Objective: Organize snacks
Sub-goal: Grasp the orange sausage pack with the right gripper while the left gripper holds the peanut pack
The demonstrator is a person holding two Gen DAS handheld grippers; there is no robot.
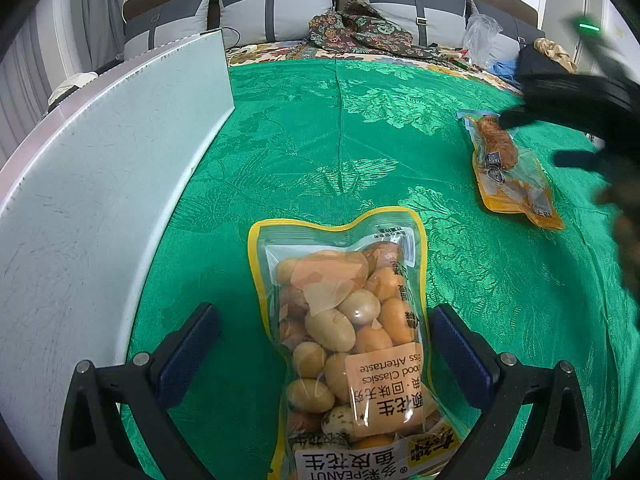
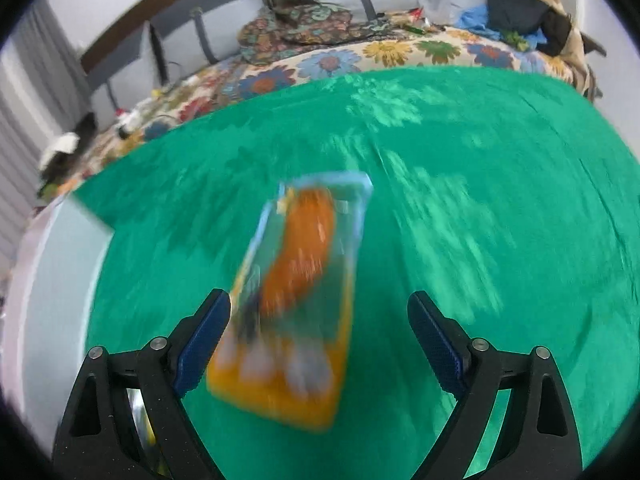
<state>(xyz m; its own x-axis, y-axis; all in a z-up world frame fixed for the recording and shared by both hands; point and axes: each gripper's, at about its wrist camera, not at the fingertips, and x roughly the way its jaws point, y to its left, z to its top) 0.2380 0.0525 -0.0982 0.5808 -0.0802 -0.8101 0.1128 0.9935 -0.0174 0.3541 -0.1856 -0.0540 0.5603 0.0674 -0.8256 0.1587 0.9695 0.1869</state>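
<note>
A green patterned cloth (image 1: 360,128) is spread over a bed. On it, a clear yellow-edged packet of peanuts (image 1: 344,320) is laid between the spread fingers of the left gripper (image 1: 324,344), touched by neither. To the left of the packet, a pale flat board (image 1: 100,184) is placed along the cloth's edge. To the right and further back, an orange-edged packet holding a brown snack (image 1: 508,164) is laid on the cloth, well apart from the peanuts. In the right wrist view this packet (image 2: 296,296) is found between the parted fingers of the right gripper (image 2: 320,320). Behind the cloth, grey cushions (image 1: 276,4) are lined against the headboard, with crumpled floral fabric (image 1: 360,32) before them.
</note>
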